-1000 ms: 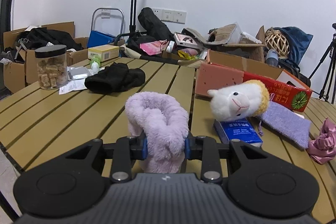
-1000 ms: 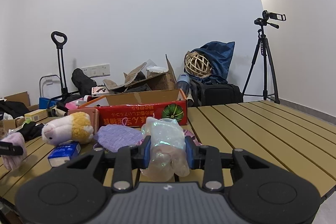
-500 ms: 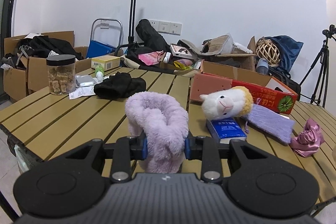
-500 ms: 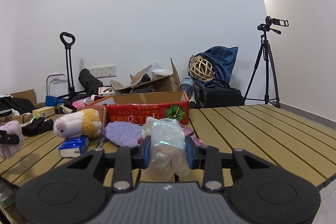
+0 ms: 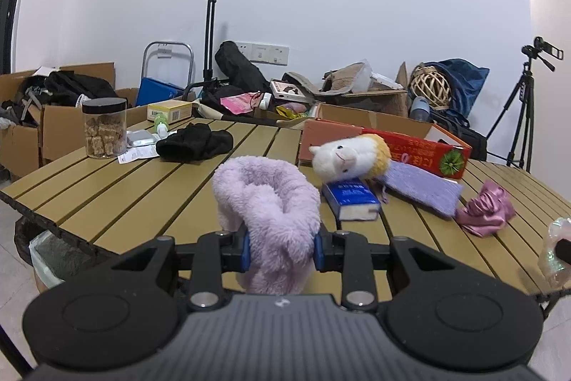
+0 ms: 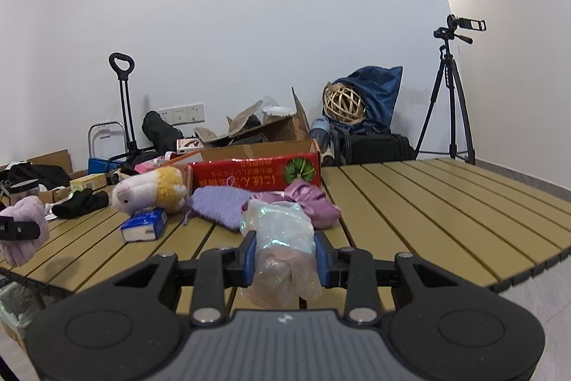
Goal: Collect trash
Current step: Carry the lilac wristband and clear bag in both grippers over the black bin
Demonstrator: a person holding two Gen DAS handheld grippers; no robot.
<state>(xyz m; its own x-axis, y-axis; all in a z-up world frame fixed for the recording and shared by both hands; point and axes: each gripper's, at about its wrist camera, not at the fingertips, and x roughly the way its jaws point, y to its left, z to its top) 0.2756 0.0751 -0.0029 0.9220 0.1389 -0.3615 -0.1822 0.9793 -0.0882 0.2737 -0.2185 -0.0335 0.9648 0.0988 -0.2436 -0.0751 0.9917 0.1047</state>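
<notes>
Left wrist view: both tools carried trash above the table (image 5: 117, 199).
The left tool (image 5: 281, 247) clamped a fluffy lilac fabric piece (image 5: 267, 202); the right tool (image 6: 285, 260) clamped a crumpled iridescent plastic wrapper (image 6: 282, 245).

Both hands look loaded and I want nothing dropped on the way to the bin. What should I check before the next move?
1. Left gripper shut on the fuzzy purple cloth: ok.
2. Right gripper shut on the clear wrapper: ok.
3. Both loads lifted off the table: ok.
4. Grippers apart from each other: ok.
5. Lined bin below the table's left edge, open: ok.
6. Room left in the bin: cannot tell.
</notes>
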